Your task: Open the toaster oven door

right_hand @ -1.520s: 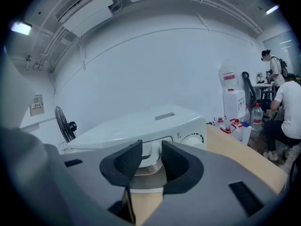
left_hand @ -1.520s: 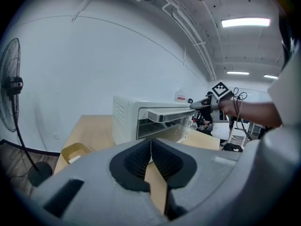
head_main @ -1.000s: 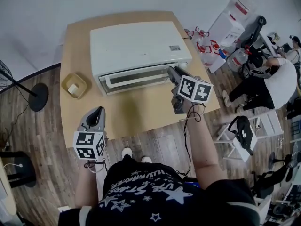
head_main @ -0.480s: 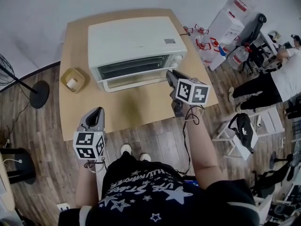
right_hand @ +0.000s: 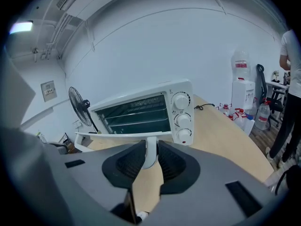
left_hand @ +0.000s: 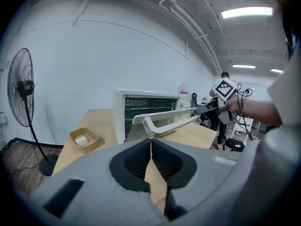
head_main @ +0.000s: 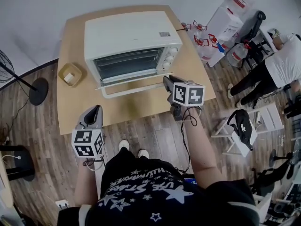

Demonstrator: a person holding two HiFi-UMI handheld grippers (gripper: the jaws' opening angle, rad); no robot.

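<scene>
The white toaster oven (head_main: 127,34) stands at the back of the wooden table (head_main: 141,109), its three knobs (right_hand: 182,119) on its right side. Its glass door (head_main: 134,79) hangs partly open, tilted out toward me. My right gripper (head_main: 167,82) grips the right end of the white door handle (head_main: 136,89); its jaws are closing, with the handle (right_hand: 150,149) pressed between the pads. In the left gripper view the lowered door and handle (left_hand: 164,121) show with the right gripper (left_hand: 202,109) at their end. My left gripper (head_main: 94,111) hovers at the table's near left edge, shut and empty.
A tan dish (head_main: 70,74) with a small white block sits left of the oven. A standing fan (left_hand: 21,93) is on the floor at the left. At the right are a water dispenser (head_main: 230,13), bottles, chairs and a person (head_main: 282,65).
The oven door has swung from almost shut to partly open. My right gripper has drawn back toward me with the handle. The left gripper has stayed put.
</scene>
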